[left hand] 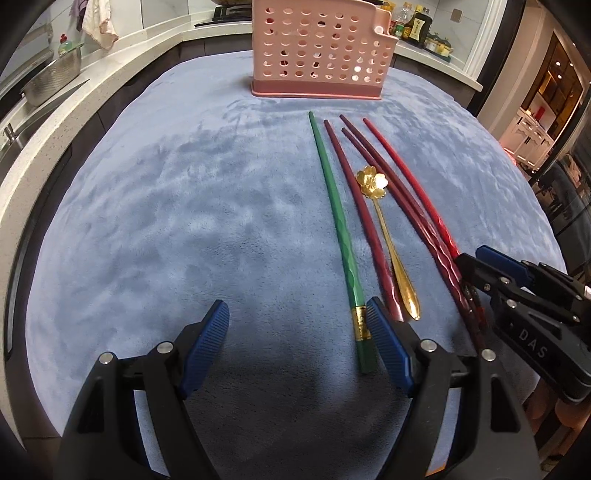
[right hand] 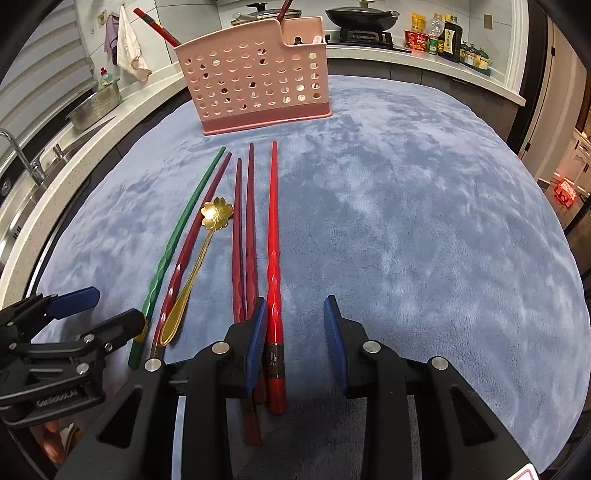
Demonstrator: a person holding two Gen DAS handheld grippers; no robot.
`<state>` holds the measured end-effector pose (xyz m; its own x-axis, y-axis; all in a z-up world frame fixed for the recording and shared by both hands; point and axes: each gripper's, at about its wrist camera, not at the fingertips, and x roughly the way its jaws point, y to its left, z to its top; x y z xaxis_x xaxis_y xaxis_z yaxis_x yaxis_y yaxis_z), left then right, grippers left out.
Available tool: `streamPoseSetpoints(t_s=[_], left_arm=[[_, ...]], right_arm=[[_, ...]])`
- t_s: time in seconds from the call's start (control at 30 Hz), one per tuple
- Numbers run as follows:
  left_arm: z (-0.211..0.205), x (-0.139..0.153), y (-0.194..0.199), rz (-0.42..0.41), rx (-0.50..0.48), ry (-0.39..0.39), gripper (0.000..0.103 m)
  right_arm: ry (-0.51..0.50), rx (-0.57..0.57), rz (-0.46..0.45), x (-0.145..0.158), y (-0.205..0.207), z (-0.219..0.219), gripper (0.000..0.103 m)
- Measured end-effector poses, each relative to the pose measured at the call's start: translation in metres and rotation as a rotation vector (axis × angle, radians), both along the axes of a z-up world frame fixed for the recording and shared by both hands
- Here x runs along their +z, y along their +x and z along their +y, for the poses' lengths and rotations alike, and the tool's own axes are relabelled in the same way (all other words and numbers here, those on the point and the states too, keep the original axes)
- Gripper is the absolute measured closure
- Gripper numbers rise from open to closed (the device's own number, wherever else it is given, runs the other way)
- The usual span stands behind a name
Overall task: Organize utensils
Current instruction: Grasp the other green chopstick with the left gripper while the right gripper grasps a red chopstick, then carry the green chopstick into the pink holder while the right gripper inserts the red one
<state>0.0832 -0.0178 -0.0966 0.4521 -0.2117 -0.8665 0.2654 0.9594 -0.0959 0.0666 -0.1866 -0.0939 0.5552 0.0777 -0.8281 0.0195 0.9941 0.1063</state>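
Blue cloth (left hand: pixel 184 206), wok (right hand: pixel 360 16), bottles (right hand: pixel 445 37)

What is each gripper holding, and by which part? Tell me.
Nothing is held. The left gripper and right gripper are both open, low over the thick ends of the green chopstick and red chopstick.
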Motion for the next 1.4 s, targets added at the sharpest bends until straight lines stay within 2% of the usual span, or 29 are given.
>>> streamPoseSetpoints(t_s=[0.33, 0.53, 0.6, 0.73, 0.83, 0.9, 0.97, 1.13, 1.4], left_arm=[[-0.005, -0.005, -0.004, -0.022, -0.031, 0.036, 0.031], [-0.005, -0.005, -0.007, -0.040, -0.038, 0.047, 0.036], [-0.002, -0.005, -0.007, -0.041, -0.034, 0.039, 0.042], [0.004, -0.003, -0.007, -0.039, -0.032, -0.005, 0.056], [0.006, -0.002, -0.007, -0.038, -0.042, -0.022, 0.072], [0.005, -0.001, -0.007, -0.031, -0.058, -0.041, 0.087], [0.006, 0.001, -0.006, -0.027, -0.068, -0.056, 0.094], [0.007, 0.010, -0.008, -0.025, -0.073, -0.081, 0.095], [0.014, 0.052, -0.012, -0.115, -0.063, -0.111, 0.096]], right_arm=[[-0.002, 0.007, 0.000, -0.005, -0.005, 0.002, 0.076], [0.010, 0.008, 0.001, -0.005, -0.008, -0.001, 0.085], [0.013, 0.015, 0.003, -0.005, -0.009, -0.001, 0.092], [0.020, 0.026, 0.003, -0.005, -0.011, -0.001, 0.095], [0.036, 0.025, 0.005, -0.005, -0.011, -0.003, 0.095], [0.049, 0.022, 0.007, -0.004, -0.012, -0.006, 0.095], [0.065, 0.016, 0.007, -0.001, -0.013, -0.008, 0.095], [0.080, 0.000, -0.020, 0.018, -0.020, -0.016, 0.095], [0.095, -0.024, -0.115, 0.062, -0.027, -0.028, 0.096]])
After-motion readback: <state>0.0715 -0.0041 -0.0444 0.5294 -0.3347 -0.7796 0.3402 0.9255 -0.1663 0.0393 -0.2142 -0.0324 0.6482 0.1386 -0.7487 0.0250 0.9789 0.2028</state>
